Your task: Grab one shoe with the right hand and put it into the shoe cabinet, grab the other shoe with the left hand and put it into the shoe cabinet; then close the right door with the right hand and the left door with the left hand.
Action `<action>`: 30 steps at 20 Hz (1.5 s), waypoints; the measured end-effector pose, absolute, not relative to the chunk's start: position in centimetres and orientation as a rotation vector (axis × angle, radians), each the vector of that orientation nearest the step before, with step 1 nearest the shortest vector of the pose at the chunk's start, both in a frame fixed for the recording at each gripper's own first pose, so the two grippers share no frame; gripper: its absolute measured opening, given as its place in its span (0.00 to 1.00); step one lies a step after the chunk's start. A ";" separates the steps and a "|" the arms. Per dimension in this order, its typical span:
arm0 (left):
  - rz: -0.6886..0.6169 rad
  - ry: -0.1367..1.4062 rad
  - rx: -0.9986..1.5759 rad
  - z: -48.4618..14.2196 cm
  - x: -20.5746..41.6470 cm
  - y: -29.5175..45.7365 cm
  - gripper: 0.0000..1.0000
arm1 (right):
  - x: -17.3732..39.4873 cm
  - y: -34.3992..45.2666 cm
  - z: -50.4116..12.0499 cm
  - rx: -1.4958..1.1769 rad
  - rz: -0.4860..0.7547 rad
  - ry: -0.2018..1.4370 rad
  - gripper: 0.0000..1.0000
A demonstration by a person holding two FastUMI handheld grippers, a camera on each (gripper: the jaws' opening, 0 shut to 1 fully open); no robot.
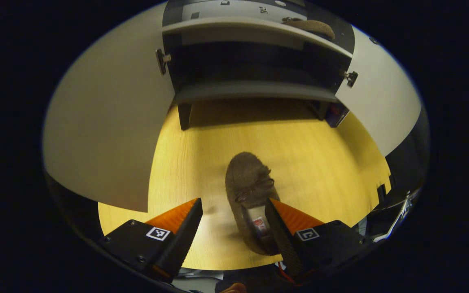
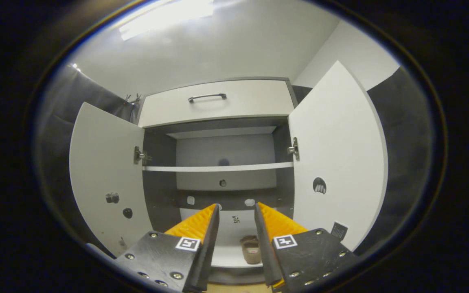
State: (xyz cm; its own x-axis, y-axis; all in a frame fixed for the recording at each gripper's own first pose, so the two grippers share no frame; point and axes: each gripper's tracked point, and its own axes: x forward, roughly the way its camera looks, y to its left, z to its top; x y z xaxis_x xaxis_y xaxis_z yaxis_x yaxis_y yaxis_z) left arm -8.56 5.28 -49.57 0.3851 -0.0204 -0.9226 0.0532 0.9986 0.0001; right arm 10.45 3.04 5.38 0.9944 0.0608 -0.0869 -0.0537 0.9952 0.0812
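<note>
Left gripper view: the left gripper (image 1: 234, 221) is seen at the bottom of the frame, fingers spread wide, ribbed wedge-shaped pads, a square black-and-white marker on each block. A brown shoe (image 1: 250, 199) of soft, suede-like nap lies at lower centre on the yellow wood-grain floor (image 1: 320, 150), toe pointed up the frame. Its heel end sits against the right-hand finger (image 1: 279, 228); the other finger stands apart from it, so the shoe is not clamped. A small label with red print is visible on the insole — too small to be read.

At the top of the frame the shoe cabinet (image 1: 255, 89) is seen with dark interior and pale, flat shelves. Its left door (image 1: 108, 122) and right door (image 1: 381, 101) are swung open, smooth matte white, on metal hinges. A second shoe (image 1: 312, 26), tan-brown, rests on the shelf at upper right.

Right gripper view: the right gripper (image 2: 236, 232) is seen at bottom centre, fingers parted by a narrow gap, nothing between them. Through the gap the second shoe is seen on the lower shelf. Above, a drawer front carries a curved metal handle (image 2: 207, 97).
</note>
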 end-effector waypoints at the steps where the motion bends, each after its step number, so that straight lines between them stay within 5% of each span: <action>1: -0.044 1.203 0.026 -50.4 -9.1 5.5 0.96 | 10.4 3.0 5.5 0.076 0.056 0.087 0.51; 7: -0.042 1.335 -0.047 -52.6 -11.2 6.2 0.94 | 10.7 2.2 5.3 0.041 0.020 0.076 0.51; 10: -0.043 1.364 -0.130 -53.4 -11.1 5.5 0.83 | 10.8 2.0 5.1 0.033 0.016 0.078 0.51; 12: -0.068 1.383 -0.172 -53.9 -11.3 4.7 0.72 | 11.0 2.2 5.1 0.035 0.018 0.076 0.51; 15: -0.078 1.395 -0.220 -54.0 -11.2 3.8 0.33 | 10.9 2.3 5.3 0.039 0.022 0.069 0.55; 18: -0.050 1.417 -0.234 -53.8 -11.0 4.1 0.22 | 10.8 2.5 5.5 0.032 0.026 0.058 0.51; 21: -0.011 1.436 -0.254 -53.8 -10.9 4.5 0.01 | 10.7 2.4 5.5 0.024 0.025 0.060 0.51; 30: -0.069 1.297 -0.148 -49.2 -6.1 5.0 0.01 | 10.1 1.5 5.6 0.013 0.009 0.066 0.51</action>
